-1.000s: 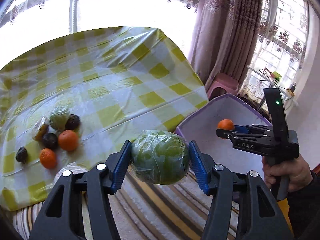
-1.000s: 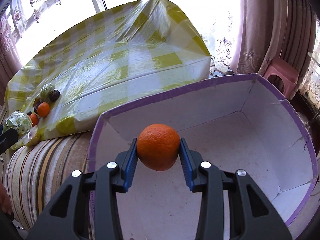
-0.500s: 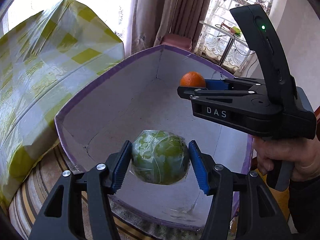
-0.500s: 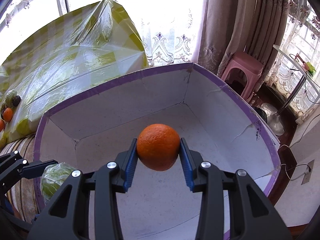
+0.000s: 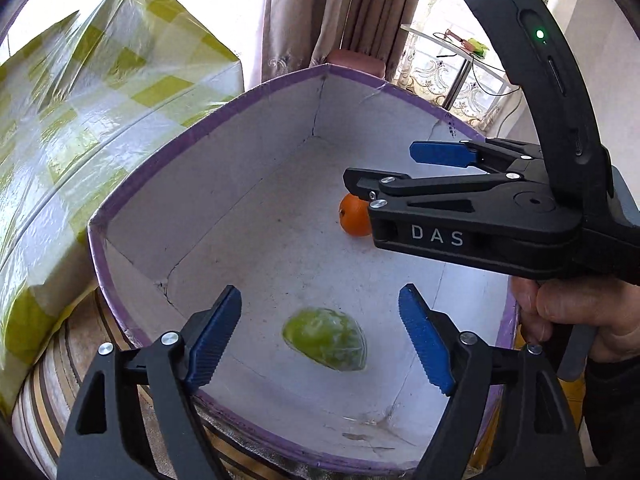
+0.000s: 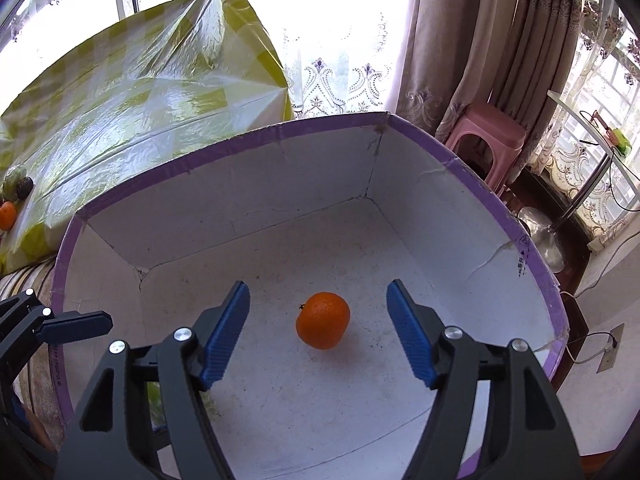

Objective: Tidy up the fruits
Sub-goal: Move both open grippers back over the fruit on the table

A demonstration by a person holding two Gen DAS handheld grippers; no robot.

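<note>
A white box with a purple rim (image 5: 208,120) (image 6: 224,142) lies below both grippers. A green plastic-wrapped fruit (image 5: 325,338), blurred, is on the box floor below my left gripper (image 5: 320,340), which is open and empty. An orange (image 6: 323,325) lies on the box floor below my right gripper (image 6: 318,328), which is open and empty. The orange also shows in the left wrist view (image 5: 354,216), partly behind the right gripper (image 5: 384,170). Several fruits (image 6: 14,196) remain on the checked table at the far left.
The table with a yellow-checked plastic cloth (image 5: 80,120) (image 6: 140,88) stands left of the box. A striped seat (image 5: 48,384) lies under the box's near-left edge. A pink stool (image 6: 486,138), curtains (image 6: 500,40) and a glass side table (image 6: 592,136) stand behind.
Both grippers have opened over the box. The green wrapped fruit and the orange have dropped from the jaws to the box floor.
</note>
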